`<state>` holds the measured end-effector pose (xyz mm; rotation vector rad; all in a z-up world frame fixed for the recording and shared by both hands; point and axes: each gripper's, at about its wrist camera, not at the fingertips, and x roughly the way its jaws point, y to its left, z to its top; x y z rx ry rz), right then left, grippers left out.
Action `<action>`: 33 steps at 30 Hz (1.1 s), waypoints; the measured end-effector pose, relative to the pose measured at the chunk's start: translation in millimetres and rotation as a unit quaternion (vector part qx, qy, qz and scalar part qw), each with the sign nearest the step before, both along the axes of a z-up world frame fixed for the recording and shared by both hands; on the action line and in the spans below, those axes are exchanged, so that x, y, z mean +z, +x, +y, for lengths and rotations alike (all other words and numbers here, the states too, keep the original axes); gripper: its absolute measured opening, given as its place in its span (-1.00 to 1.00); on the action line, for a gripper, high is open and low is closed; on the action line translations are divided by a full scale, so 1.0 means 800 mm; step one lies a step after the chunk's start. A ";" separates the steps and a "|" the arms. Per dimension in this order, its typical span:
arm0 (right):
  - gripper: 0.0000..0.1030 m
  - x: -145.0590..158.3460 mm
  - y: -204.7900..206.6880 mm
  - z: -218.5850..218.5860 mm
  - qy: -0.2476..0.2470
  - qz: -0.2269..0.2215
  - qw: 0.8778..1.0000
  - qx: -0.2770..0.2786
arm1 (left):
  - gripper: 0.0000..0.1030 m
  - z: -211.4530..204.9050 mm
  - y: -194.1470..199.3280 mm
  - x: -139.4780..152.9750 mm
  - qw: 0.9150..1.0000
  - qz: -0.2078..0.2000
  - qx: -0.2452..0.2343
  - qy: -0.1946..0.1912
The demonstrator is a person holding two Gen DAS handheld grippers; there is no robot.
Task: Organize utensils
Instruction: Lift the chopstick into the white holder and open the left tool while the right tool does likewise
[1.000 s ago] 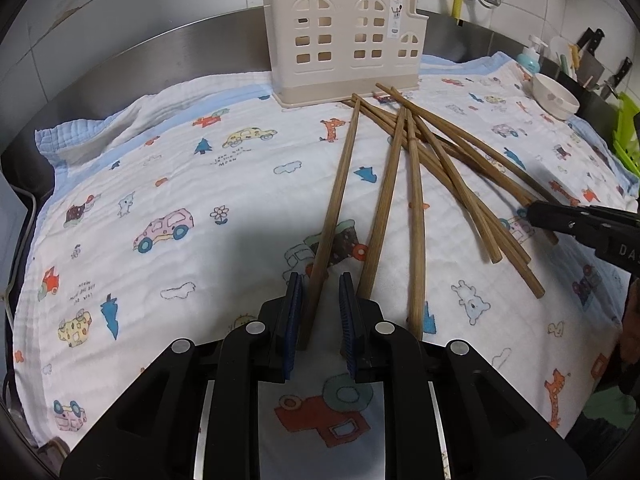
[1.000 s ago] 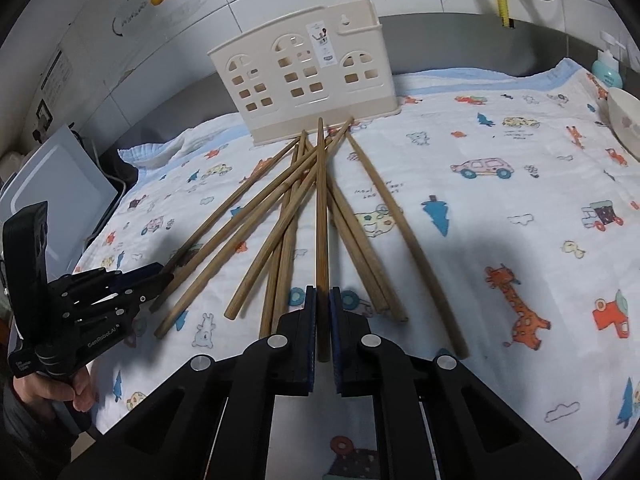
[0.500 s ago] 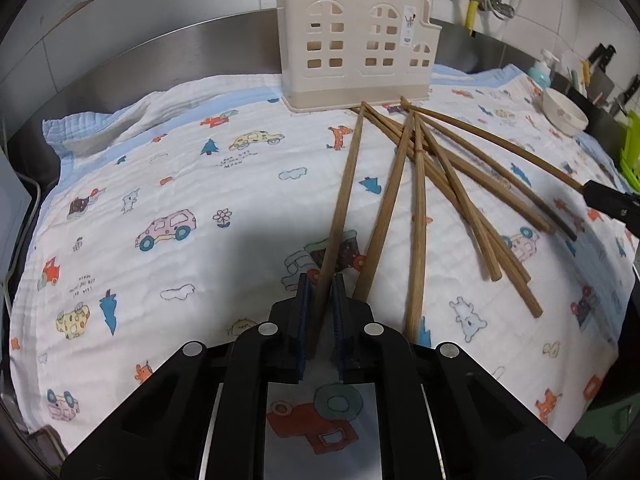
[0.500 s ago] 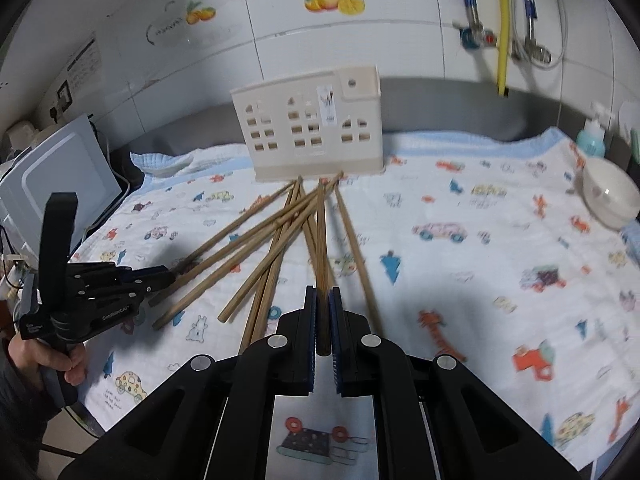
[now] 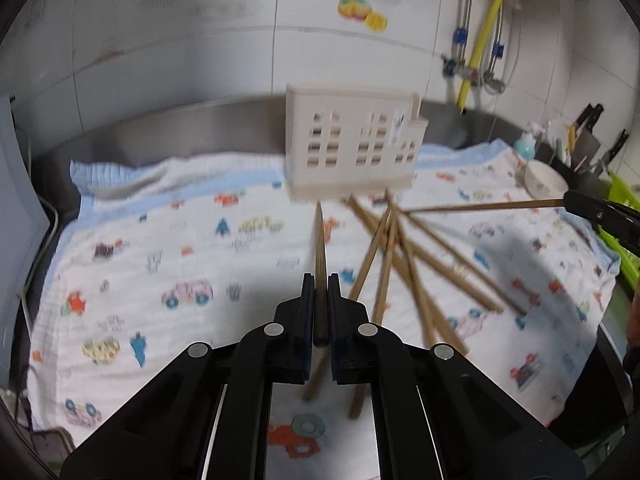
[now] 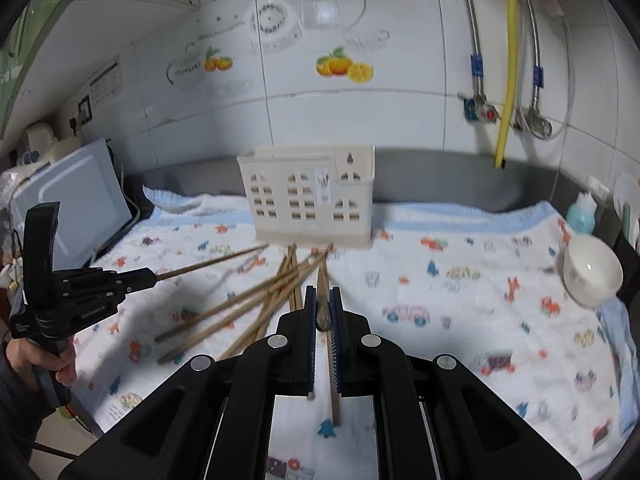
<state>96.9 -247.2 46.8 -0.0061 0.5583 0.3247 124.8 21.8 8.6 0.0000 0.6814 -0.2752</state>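
Observation:
A cream house-shaped utensil holder (image 5: 352,148) (image 6: 310,200) stands at the back of a printed cloth. Several wooden chopsticks (image 5: 404,264) (image 6: 248,304) lie fanned in front of it. My left gripper (image 5: 320,288) is shut on one chopstick (image 5: 319,248), lifted off the cloth and pointing at the holder. My right gripper (image 6: 322,300) is shut on another chopstick (image 6: 321,280), also lifted. Each gripper shows in the other's view with its chopstick (image 5: 480,206) (image 6: 212,261) sticking out: the right gripper (image 5: 570,202), the left gripper (image 6: 150,276).
A white bowl (image 6: 592,270) (image 5: 544,180) sits at the cloth's right edge, with a blue bottle (image 6: 580,216) behind it. A white appliance (image 6: 68,208) stands at the left. Knives and a green rack (image 5: 624,208) are at the far right. Pipes (image 6: 508,60) hang on the tiled wall.
Both grippers have risen from the cloth, each lifting its chopstick clear of the pile. The views now tilt up toward the wall and the holder.

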 end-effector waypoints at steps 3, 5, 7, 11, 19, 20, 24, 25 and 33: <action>-0.87 0.023 0.007 -0.003 -0.007 -0.011 1.000 0.012 | -0.91 -0.001 0.004 0.016 1.000 -0.011 -0.001 -0.004; -0.87 0.038 0.015 -0.006 -0.003 -0.009 1.000 0.026 | -0.91 -0.004 0.009 0.023 1.000 -0.014 -0.003 -0.004; -0.87 0.050 0.024 -0.007 -0.002 -0.007 0.999 0.037 | -0.91 -0.004 0.013 0.031 1.000 -0.014 -0.006 -0.010; -0.87 0.082 0.044 -0.009 -0.025 -0.011 0.998 0.051 | -0.91 -0.005 0.024 0.053 1.000 -0.022 -0.008 -0.011; -0.87 0.152 0.076 -0.030 -0.042 -0.022 0.997 0.054 | -0.91 -0.019 0.049 0.093 0.999 -0.040 -0.020 0.008; -0.87 0.160 0.084 -0.033 -0.041 -0.014 0.997 0.056 | -0.91 -0.021 0.052 0.096 0.999 -0.040 -0.022 0.008; -0.87 0.173 0.113 -0.035 -0.049 0.002 0.997 0.056 | -0.91 -0.028 0.063 0.110 0.999 -0.043 -0.025 0.012; -0.87 0.173 0.120 -0.034 -0.051 0.010 0.997 0.060 | -0.91 -0.029 0.065 0.119 0.998 -0.047 -0.027 0.010; -0.87 0.164 0.191 -0.012 -0.094 0.072 0.990 0.076 | -0.91 -0.043 0.074 0.189 0.995 -0.088 -0.041 0.010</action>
